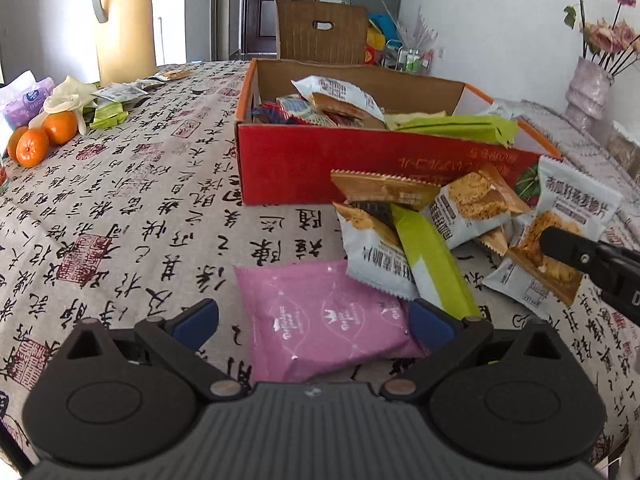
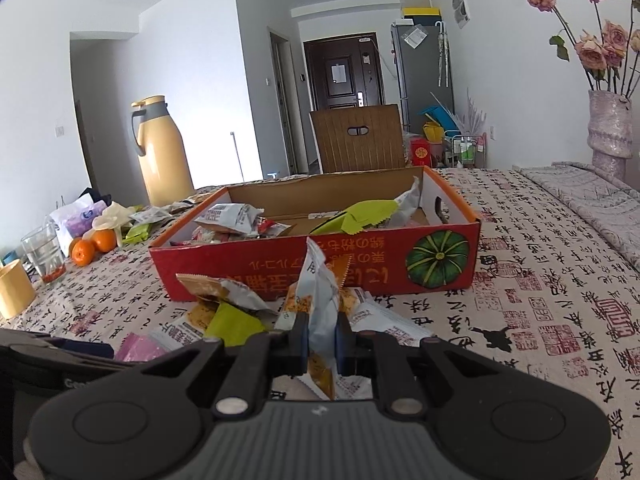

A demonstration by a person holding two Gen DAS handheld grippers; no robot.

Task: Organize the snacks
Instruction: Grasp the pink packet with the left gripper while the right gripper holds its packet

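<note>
White walls (image 2: pixel 192 60), dark entry door (image 2: pixel 344 70), wooden chair back (image 2: pixel 356 140), calligraphy-print tablecloth (image 1: pixel 120 200), daylight from left

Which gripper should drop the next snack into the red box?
Right. The right gripper is already shut on a grey snack packet, facing the red box. The left gripper is open around the pink packet.

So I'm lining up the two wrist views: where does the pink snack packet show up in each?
Left wrist: pink snack packet lies flat at lower centre, between the open fingers of the left gripper.
Right wrist: only a pink corner shows at lower left, beside the snack pile.
Shared landmark: the red cardboard box stands just behind the pile in both.
</note>
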